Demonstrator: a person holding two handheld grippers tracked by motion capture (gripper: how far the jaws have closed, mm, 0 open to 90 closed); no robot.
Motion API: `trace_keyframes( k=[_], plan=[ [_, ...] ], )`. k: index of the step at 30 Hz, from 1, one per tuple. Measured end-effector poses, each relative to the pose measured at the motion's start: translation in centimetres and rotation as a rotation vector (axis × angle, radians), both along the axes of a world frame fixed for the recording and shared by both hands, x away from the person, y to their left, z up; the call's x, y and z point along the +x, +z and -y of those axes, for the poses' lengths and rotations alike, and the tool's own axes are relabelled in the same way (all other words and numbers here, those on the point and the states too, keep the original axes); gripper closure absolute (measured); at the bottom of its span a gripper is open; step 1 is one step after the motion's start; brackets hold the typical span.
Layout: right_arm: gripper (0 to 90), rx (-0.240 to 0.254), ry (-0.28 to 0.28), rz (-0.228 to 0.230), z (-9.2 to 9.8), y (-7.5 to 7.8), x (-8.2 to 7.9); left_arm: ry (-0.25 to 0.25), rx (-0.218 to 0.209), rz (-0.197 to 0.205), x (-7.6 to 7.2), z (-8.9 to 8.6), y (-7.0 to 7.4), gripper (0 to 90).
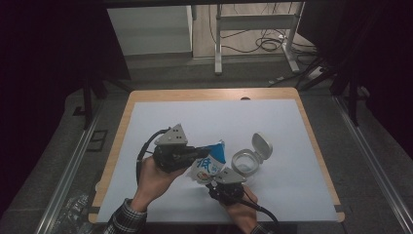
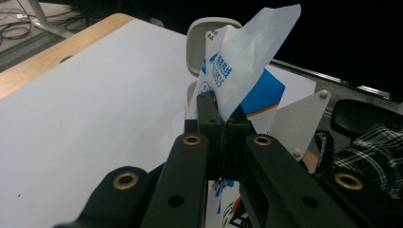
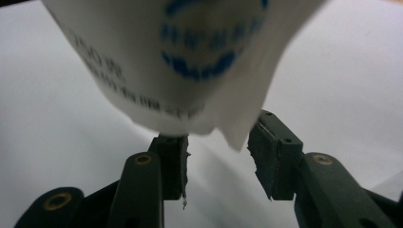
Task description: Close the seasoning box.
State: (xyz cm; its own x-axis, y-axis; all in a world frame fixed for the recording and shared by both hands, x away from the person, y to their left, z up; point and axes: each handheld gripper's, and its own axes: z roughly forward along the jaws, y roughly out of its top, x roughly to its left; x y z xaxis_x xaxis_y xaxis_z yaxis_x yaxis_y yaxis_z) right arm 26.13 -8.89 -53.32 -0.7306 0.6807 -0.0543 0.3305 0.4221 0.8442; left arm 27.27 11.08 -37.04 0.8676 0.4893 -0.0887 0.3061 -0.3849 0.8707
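Just below the middle of the high view, the left tool point(image 1: 195, 155) is clamped on a white-and-blue packet point(image 1: 210, 165), holding it above the counter point(image 1: 160, 122). The right tool point(image 3: 217, 156) stands open under the packet's torn lower edge, pads not touching it. An open-lidded container point(image 1: 248, 161) sits just right of the packet. If the right tool closes off-centre, it likely catches only a ragged corner, and the paper may rip or spill beside the container.

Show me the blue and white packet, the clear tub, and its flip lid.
packet point(image 1: 210, 165), high view, printed front.
clear tub point(image 1: 244, 162), high view, round rim.
flip lid point(image 1: 261, 145), high view, open inner face.
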Motion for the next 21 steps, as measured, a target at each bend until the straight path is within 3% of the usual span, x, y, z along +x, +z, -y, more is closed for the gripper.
trace_keyframes(
  k=[16,20,21],
  plan=[
    [53.9,-0.015,-0.023,0.075,-0.24,0.02,0.43,-0.002,-0.02,-0.023,0.22,0.18,0.63,90.0],
    [54.4,0.012,-0.001,0.06,-0.1,0.26,0.17,-0.001,-0.015,-0.031,0.31,0.4,0.55,90.0],
    [54.6,0.011,0.0,0.08,-0.1,0.32,0.07,-0.004,-0.015,-0.036,0.35,0.46,0.49,90.0]
  ],
)
